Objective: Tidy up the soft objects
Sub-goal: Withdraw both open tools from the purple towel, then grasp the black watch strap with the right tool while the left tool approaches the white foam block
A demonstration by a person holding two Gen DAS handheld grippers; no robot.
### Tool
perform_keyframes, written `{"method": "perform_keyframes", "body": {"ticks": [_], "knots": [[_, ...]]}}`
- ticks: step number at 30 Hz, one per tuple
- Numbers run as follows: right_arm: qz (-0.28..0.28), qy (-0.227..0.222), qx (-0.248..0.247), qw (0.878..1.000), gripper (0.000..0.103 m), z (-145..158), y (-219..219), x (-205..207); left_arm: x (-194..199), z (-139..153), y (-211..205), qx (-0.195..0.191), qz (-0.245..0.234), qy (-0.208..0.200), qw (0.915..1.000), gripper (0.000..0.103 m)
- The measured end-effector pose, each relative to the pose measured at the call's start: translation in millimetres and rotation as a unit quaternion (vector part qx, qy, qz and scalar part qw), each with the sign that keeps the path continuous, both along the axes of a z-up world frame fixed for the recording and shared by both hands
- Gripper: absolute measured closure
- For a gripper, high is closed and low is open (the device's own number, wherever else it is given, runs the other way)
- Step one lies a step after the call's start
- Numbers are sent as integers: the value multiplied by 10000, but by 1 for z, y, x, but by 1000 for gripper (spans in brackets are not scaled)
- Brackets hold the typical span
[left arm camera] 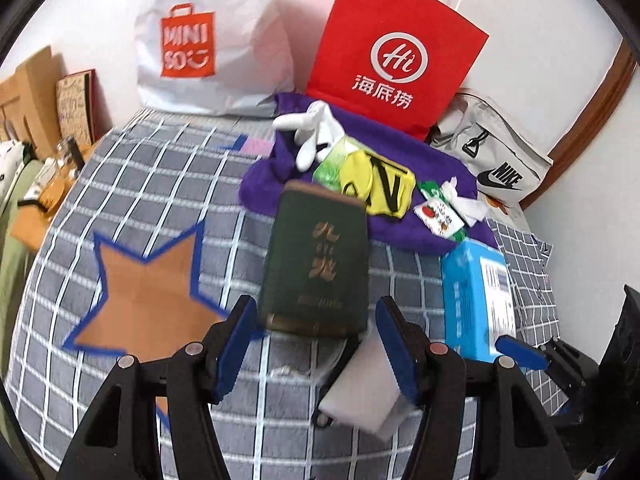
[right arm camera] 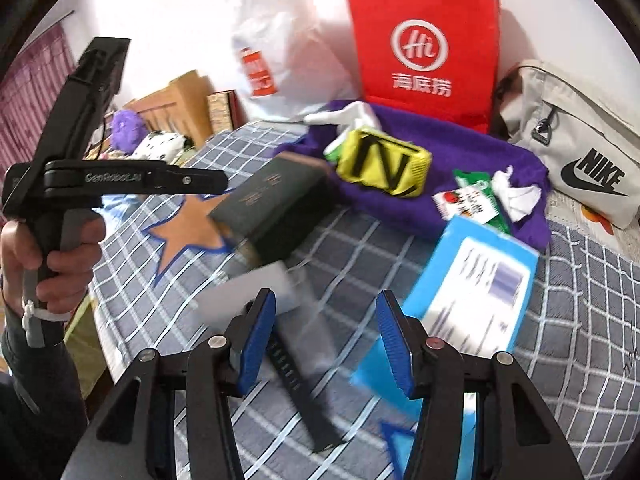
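Note:
A purple cloth (left arm camera: 416,216) (right arm camera: 460,148) lies on the checked bed cover, bearing a white glove (left arm camera: 308,132), a yellow pouch (left arm camera: 380,188) (right arm camera: 384,164), a green tissue pack and snack packets (left arm camera: 440,216) (right arm camera: 472,204). A dark green box (left arm camera: 316,264) (right arm camera: 272,208) stands just ahead of my open left gripper (left arm camera: 316,340), not touched. A white sponge block (left arm camera: 368,388) (right arm camera: 248,296) lies below it. My right gripper (right arm camera: 326,340) is open over a black strap (right arm camera: 304,396), beside a blue packet (right arm camera: 460,300) (left arm camera: 476,300).
A white Miniso bag (left arm camera: 208,40), a red paper bag (left arm camera: 396,52) and a grey Nike bag (left arm camera: 492,152) stand along the wall behind. An orange star (left arm camera: 148,280) is marked on the cover at left. A bedside table with clutter is far left.

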State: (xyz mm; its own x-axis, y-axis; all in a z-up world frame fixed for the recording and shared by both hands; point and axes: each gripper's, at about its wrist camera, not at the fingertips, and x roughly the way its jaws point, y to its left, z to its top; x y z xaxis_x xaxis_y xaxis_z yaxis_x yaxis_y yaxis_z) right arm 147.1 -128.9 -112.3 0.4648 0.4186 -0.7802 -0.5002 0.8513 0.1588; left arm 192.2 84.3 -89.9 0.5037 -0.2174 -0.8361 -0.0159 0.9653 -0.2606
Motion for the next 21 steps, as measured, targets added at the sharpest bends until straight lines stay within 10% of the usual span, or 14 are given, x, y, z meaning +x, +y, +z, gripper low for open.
{"method": "perform_keyframes", "body": {"ticks": [21], "knots": [[339, 51, -1273, 9913, 60, -69, 36, -30, -54, -30, 14, -152, -138, -69, 9998, 43]]}}
